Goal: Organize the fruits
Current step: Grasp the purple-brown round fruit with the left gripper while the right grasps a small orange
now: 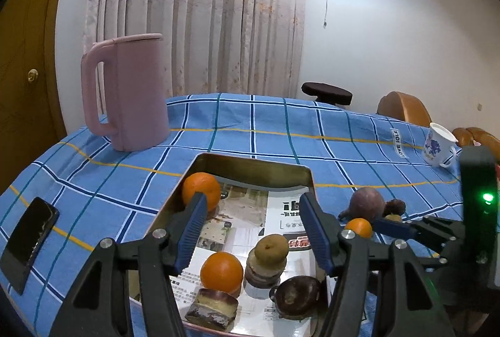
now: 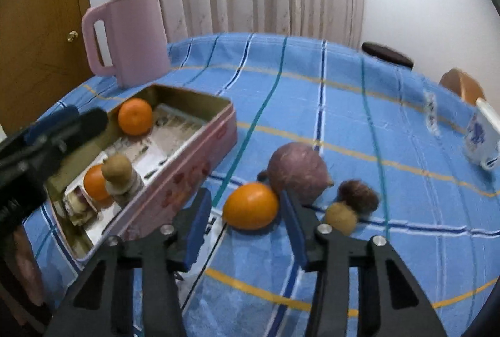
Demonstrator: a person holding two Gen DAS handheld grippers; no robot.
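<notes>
- The left tool [image 1: 253,230] hangs over the near half of the open tin [image 1: 250,163], its fingers spread wide and gripping nothing; the left finger [image 1: 193,227] crosses in front of the orange [image 1: 201,191] in the tin's far left corner.
- The right tool [image 2: 245,230] sits low over the blue checked cloth of the desk [image 2: 343,118], just right of the tin's pink wall [image 2: 187,168], fingers wide apart on either side of a loose orange [image 2: 251,205]; whether they touch it cannot be told.
- Inside the tin lie a second orange [image 1: 222,273], a small brown fruit [image 1: 271,248] set on a stack, a dark round fruit [image 1: 298,294] and a layered block [image 1: 212,307].
- Behind the loose orange, touching or nearly so, lies a large purple fruit [image 2: 297,170]; a dark fuzzy fruit [image 2: 359,196] and a small tan one [image 2: 340,216] sit to the right.
- Open cloth stretches beyond them to a pink jug [image 1: 128,93], a cup [image 1: 437,146] and a phone [image 1: 28,240] near the desk's edges.
</notes>
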